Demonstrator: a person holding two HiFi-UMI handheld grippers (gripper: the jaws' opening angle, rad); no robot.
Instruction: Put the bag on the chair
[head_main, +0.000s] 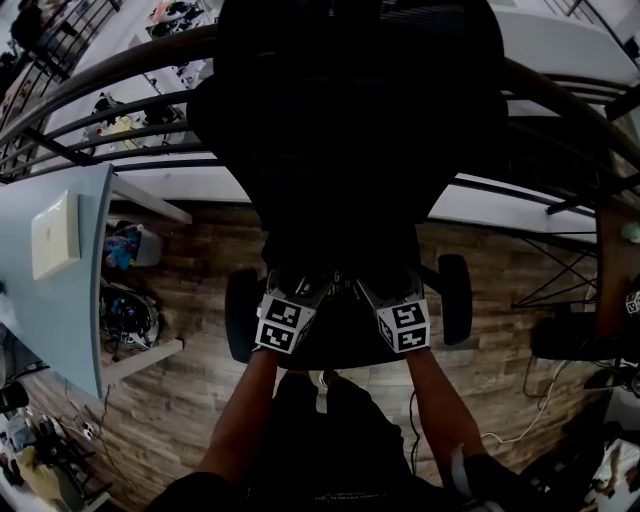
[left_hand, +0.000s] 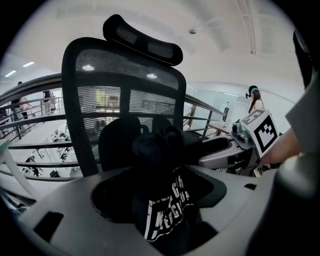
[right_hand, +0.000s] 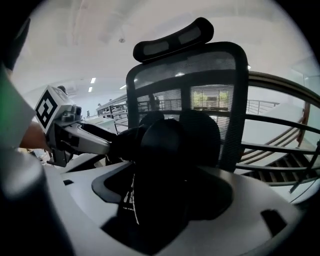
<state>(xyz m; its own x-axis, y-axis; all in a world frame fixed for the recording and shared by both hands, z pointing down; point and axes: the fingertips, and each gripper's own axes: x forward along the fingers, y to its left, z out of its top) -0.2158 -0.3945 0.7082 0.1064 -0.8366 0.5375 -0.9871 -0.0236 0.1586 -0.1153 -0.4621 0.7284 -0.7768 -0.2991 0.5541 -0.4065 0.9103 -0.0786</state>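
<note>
A black mesh office chair (head_main: 350, 120) with a headrest stands in front of me, its backrest (left_hand: 125, 100) filling both gripper views. A black cloth bag (left_hand: 162, 200) with white print rests on the seat against the backrest. In the right gripper view the bag (right_hand: 160, 175) is a dark upright bundle. My left gripper (head_main: 302, 285) and right gripper (head_main: 385, 285) hover side by side over the seat, jaws spread wide on either side of the bag's top. Neither pair of pads visibly presses on the cloth. In the head view the bag blends into the dark seat.
A light-blue table (head_main: 70, 290) with a white device (head_main: 55, 235) stands at the left. Curved railings (head_main: 120, 100) run behind the chair over a lower floor. The chair's armrests (head_main: 455, 297) flank my grippers. Cables and another chair base (head_main: 580, 340) lie on the wooden floor at right.
</note>
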